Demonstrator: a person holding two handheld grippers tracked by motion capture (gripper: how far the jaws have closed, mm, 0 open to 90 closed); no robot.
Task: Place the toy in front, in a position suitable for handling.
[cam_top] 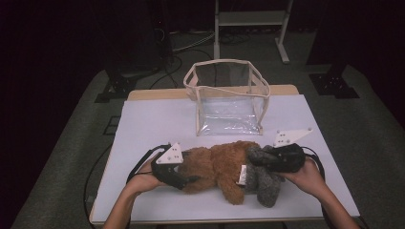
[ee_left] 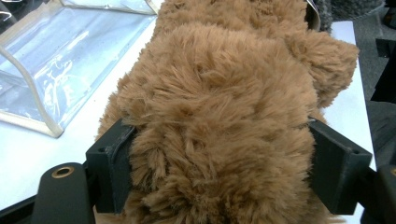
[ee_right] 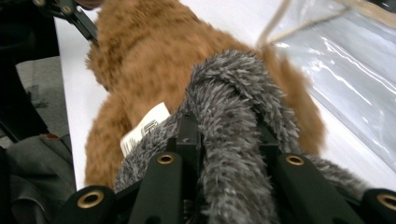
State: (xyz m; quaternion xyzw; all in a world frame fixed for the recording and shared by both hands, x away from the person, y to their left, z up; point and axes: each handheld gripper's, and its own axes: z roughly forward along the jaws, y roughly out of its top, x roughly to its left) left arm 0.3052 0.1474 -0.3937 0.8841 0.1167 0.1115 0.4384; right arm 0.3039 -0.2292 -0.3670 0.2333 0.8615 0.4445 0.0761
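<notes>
A brown plush toy (cam_top: 215,164) lies lengthwise on the white tabletop (cam_top: 143,124), its fur long, shaggy and tufted. At its right end it joins a grey plush part (cam_top: 262,183) with a coarser, speckled pile that hangs in rounded, limb-like lobes toward the near edge. A small white tag (cam_top: 242,175) printed with dark lines sticks out where brown meets grey.

The left tool (cam_top: 184,179) is at the toy's left end. In the left gripper view its two blocky black jaws stand wide, one on each side of a thick bulge of brown fur (ee_left: 219,121), and the pile swells against both inner faces, so the tool is clamped on the toy. No earlier picture is there to compare.

The right tool (cam_top: 267,160) lies over the grey part. In the right gripper view its jaws stand close together with a narrow roll of grey plush (ee_right: 233,140) squeezed between them, fibres spilling over both sides; it is clamped on the grey part. The tag (ee_right: 142,127) shows just left of the jaws.

Behind the toy, near but apart, stands a clear bag (cam_top: 229,98): boxy, open on top, glossy crinkled film walls, edged with cream tape that forms a stiff rim. A flat pale three-cornered plate (cam_top: 170,155) tops each tool.
</notes>
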